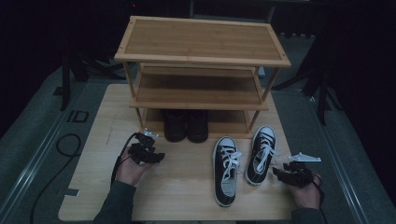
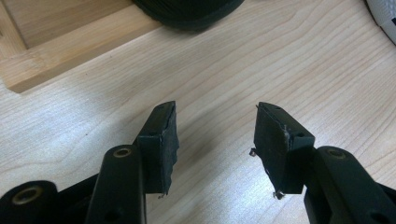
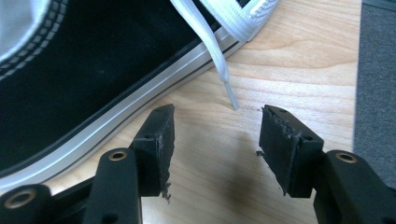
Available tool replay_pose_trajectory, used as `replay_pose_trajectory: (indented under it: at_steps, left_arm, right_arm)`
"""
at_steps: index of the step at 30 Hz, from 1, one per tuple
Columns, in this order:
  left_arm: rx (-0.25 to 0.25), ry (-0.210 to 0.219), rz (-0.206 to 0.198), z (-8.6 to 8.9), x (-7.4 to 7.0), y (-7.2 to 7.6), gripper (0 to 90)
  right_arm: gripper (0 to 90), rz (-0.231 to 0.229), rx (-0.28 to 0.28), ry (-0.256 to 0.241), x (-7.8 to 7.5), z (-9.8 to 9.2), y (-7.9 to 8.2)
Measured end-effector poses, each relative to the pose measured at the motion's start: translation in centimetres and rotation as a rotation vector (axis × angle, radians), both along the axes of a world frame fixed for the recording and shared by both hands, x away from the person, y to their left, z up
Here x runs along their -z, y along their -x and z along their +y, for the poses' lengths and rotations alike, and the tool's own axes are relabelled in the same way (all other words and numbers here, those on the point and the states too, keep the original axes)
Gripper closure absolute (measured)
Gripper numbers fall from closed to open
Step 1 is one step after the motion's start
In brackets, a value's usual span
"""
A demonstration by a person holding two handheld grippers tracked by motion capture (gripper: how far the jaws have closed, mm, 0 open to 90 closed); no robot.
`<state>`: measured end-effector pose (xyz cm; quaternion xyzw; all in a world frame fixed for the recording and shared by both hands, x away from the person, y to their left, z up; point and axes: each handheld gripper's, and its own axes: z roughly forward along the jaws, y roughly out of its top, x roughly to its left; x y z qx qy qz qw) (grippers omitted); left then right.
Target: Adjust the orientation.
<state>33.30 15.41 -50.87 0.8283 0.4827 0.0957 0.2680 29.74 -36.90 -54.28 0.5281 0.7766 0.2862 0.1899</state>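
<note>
You work on a pale wooden table point(image 1: 187, 186) with grey floor point(image 1: 37, 135) around it and a dark room behind. Your right gripper point(image 3: 215, 135) hangs wide open and empty just beside the right sneaker point(image 1: 261, 154); a lace tip point(image 3: 232, 100) lies before its jaws. Your left gripper point(image 2: 215, 135), equally wide and empty, sits near the rack point(image 1: 201, 56), before the black shoes point(image 1: 186, 125) on its bottom shelf.

Two black-and-white laced sneakers point(image 1: 225, 170) point(image 1: 261, 154) lie upright, side by side, on the table before the rack.
</note>
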Motion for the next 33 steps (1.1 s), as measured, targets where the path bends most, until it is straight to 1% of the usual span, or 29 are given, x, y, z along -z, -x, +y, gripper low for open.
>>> replay_pose_trajectory:
  at_steps: [4,7,8,9,10,11,12,13,14,17,18,19,20,21,22,23,24,26,27,28,33]
  left_arm:
    - [-0.002,0.003,-0.004,0.2,-0.2,0.0,49.4]
    - [-0.008,0.003,0.003,0.3,-0.2,0.0,49.5]
    - [-0.008,0.003,0.003,0.3,-0.2,0.0,49.5]
    - [-0.013,0.003,0.01,0.4,-0.1,0.0,49.5]
    - [-0.018,0.004,0.014,0.4,0.0,0.0,49.5]
    - [-0.018,0.004,0.014,0.4,0.0,0.0,49.5]
    - [-0.016,0.003,0.016,0.4,0.0,-0.1,49.5]
    - [-0.014,0.004,0.016,0.4,0.0,-0.1,49.5]
    - [-0.012,0.002,0.015,0.4,0.0,-0.1,49.4]
    - [-0.009,0.0,0.017,0.3,0.1,-0.1,49.4]
    - [-0.007,0.0,0.019,0.3,0.1,0.0,49.4]
    - [-0.007,0.0,0.019,0.3,0.1,0.0,49.4]
    - [-0.01,0.002,0.02,0.4,0.1,0.0,49.4]
    - [-0.01,0.002,0.02,0.4,0.1,0.0,49.4]
    - [-0.008,0.003,0.022,0.4,0.1,0.0,49.4]
    - [-0.008,0.003,0.022,0.4,0.1,0.0,49.3]
    - [-0.007,0.003,0.024,0.5,0.2,0.0,49.3]
    - [-0.007,0.003,0.025,0.5,0.2,0.0,49.2]
    - [-0.007,0.003,0.025,0.5,0.2,0.0,49.1]
    - [-0.009,0.002,0.028,0.5,0.3,0.0,48.9]
    - [-0.01,0.005,0.029,0.4,0.3,0.0,48.7]
  right_arm:
    - [45.0,-0.002,-0.028,0.002,-1.5,-0.2,-0.1]
    - [46.5,0.001,-0.069,0.006,-2.8,-0.1,-0.2]
    - [46.5,0.001,-0.069,0.006,-2.8,-0.1,-0.2]
    - [47.7,0.007,-0.086,0.008,-3.1,0.0,-0.3]
    - [50.0,0.03,-0.135,0.015,-3.8,0.1,-0.5]
    - [50.0,0.03,-0.135,0.015,-3.8,0.1,-0.5]
    - [51.1,0.049,-0.166,0.024,-4.3,0.2,-0.7]
    - [51.1,0.049,-0.166,0.024,-4.3,0.2,-0.7]
    - [52.2,0.054,-0.189,0.026,-4.7,0.2,-0.9]
    - [52.3,0.057,-0.205,0.021,-5.1,0.2,-1.0]
    - [52.3,0.063,-0.228,0.026,-5.5,0.3,-1.1]
    - [52.3,0.063,-0.228,0.026,-5.5,0.3,-1.1]
    - [52.0,0.064,-0.254,0.042,-6.0,0.5,-1.3]
    - [52.0,0.064,-0.254,0.042,-6.0,0.5,-1.3]
    - [52.0,0.068,-0.274,0.043,-6.4,0.7,-1.4]
    - [52.0,0.068,-0.274,0.043,-6.4,0.7,-1.4]
    - [52.0,0.065,-0.298,0.044,-6.9,0.9,-1.4]
    - [51.8,0.062,-0.315,0.041,-7.4,1.3,-1.4]
    - [51.8,0.062,-0.315,0.041,-7.4,1.3,-1.4]
    - [50.9,0.055,-0.323,0.04,-7.8,1.6,-1.5]
    - [50.4,0.059,-0.349,0.035,-8.1,2.4,-1.5]
